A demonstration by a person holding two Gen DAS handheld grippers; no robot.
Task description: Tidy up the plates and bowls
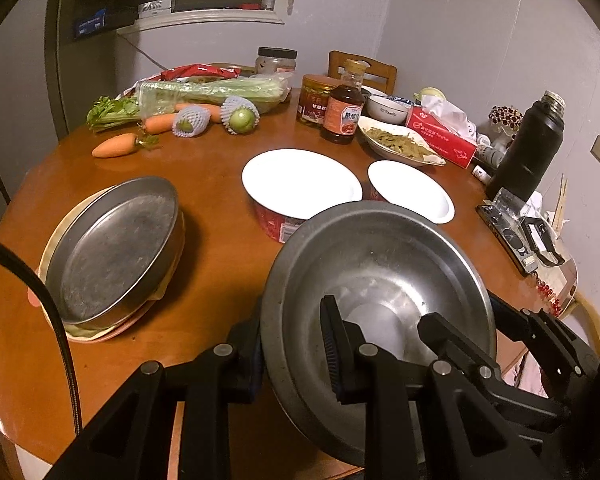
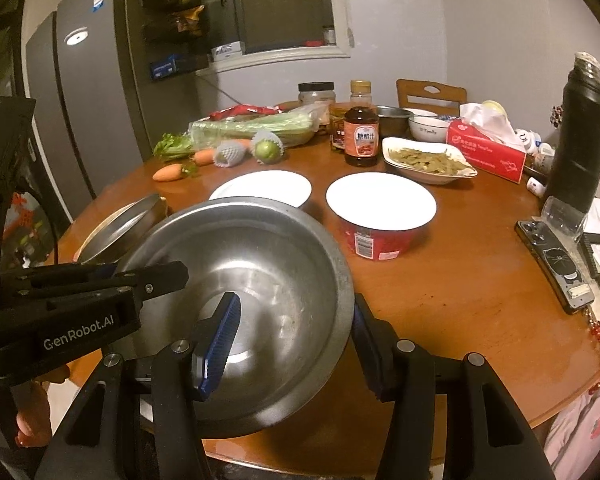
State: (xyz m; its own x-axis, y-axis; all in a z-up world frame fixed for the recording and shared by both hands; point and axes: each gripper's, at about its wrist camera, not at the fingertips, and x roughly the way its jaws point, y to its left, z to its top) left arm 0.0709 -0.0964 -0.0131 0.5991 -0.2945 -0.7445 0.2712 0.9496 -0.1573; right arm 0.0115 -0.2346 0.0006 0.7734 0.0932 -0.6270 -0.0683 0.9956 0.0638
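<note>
Together, both tongs grasp one steel bowl (image 1: 380, 280) above the desk (image 1: 220, 264): left tongs (image 1: 296, 340) pinch its left rim, right tongs (image 2: 296, 344) its right.

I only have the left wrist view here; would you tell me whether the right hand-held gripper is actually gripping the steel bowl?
Observer: Yes. The right hand-held gripper has the steel bowl's rim between its pads, one inside and one outside.
Operator: Thank you. Is anything hidden behind the sauce bottle?
Observer: A small metal bowl sits behind the sauce bottle, beside the white bowl.
</note>
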